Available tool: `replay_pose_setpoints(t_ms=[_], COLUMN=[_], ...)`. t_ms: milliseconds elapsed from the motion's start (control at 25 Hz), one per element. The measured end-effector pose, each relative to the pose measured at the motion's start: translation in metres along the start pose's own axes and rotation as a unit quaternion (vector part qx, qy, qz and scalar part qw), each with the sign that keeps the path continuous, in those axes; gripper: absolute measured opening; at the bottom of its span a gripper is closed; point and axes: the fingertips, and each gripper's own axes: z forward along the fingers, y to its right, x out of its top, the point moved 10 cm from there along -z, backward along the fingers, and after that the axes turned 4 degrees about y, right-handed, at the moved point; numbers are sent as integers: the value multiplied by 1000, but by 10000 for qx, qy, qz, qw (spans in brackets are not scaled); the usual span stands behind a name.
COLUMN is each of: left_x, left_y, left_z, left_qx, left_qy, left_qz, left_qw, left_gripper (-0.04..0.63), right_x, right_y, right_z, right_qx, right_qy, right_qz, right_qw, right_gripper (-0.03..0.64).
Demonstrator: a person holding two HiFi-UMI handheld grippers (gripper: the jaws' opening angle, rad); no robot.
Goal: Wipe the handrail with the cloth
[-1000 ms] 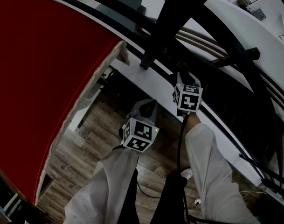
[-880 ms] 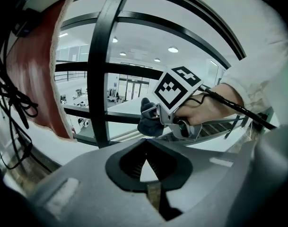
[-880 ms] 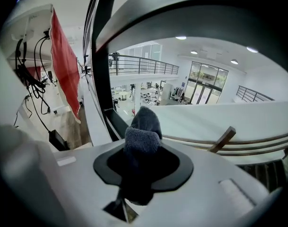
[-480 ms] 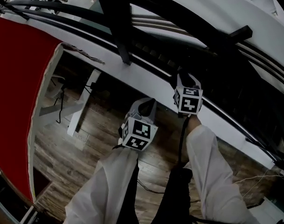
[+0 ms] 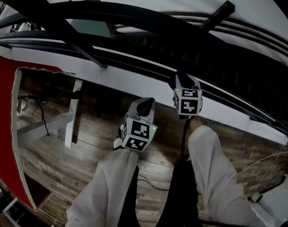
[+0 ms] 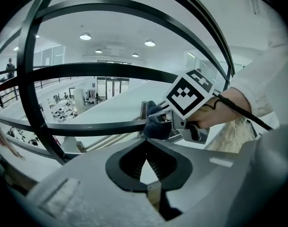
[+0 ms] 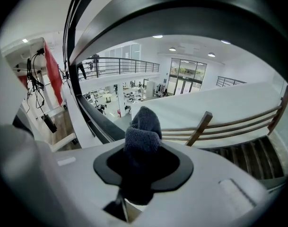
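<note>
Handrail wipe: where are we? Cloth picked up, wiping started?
Done: the cloth is picked up, clamped in the right gripper. In hand: that gripper is raised to the railing, with the handrail close above the cloth; contact can't be confirmed. Left: the wipe itself, since nothing shows any stretch cleaned. The left gripper is shut and empty, held back from the railing.

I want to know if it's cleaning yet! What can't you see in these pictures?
- Right gripper view: the dark grey fuzzy cloth sits in the right hand-held gripper, but the black metal handrail runs off the edge; touching is unclear.
- Head view: the gripper's marker cube hides the cloth.
</note>
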Motion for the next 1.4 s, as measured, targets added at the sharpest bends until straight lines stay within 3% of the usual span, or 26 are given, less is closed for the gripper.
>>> replay_pose_setpoints(t_ms=[1080, 1400], left_x=[37, 45], left_y=[189, 272], left_z=[115, 160], left_qx=[-894, -1241], left_qy=[-291, -346], left_qz=[551, 747], left_qw=[9940, 9888], left_gripper=[2, 2], right_x=[-104, -149], right_y=[213, 294], right_z=[-101, -139], right_qx=[-629, -920], right_qy=[36, 31], right_qz=[540, 734], right_qw=[9966, 9930], right_gripper=[104, 104])
